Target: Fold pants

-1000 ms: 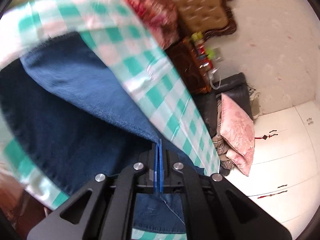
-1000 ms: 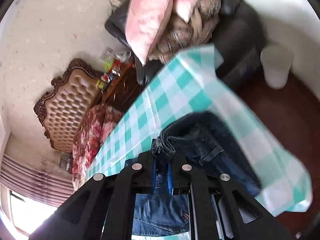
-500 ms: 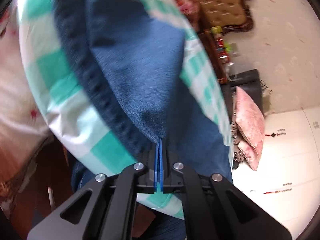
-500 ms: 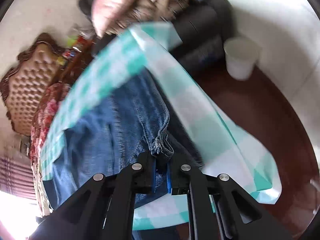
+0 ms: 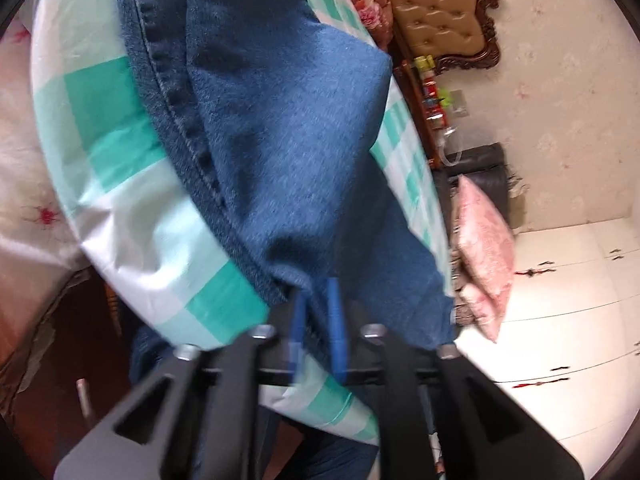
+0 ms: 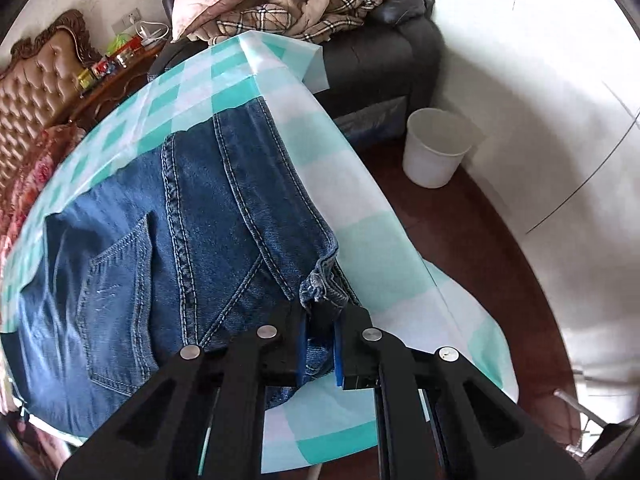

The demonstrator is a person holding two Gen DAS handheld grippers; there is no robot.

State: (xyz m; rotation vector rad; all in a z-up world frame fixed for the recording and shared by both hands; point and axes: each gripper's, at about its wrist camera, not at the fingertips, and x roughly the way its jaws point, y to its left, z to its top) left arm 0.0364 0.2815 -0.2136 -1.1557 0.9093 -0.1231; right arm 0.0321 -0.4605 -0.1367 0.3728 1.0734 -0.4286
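Blue denim pants point(image 6: 168, 232) lie on a table covered with a green and white checked cloth point(image 6: 360, 240); the back pocket and seams face up. In the left wrist view a folded pant leg point(image 5: 280, 140) lies on the checked cloth point(image 5: 120, 168). My left gripper point(image 5: 318, 320) has its jaws slightly parted with the leg's denim edge between them. My right gripper point(image 6: 320, 336) has its jaws slightly parted around the waistband corner point(image 6: 324, 280) at the table's near edge.
A white bucket point(image 6: 436, 148) stands on the dark wooden floor right of the table. A dark sofa point(image 6: 372, 56) with pillows and blankets is beyond it. A tufted headboard point(image 5: 440, 8) and a cluttered side table point(image 5: 432, 92) stand by the wall.
Both grippers have lowered the pants onto the table. The jaws of both have parted from tightly shut to slightly apart. The denim now lies flat.
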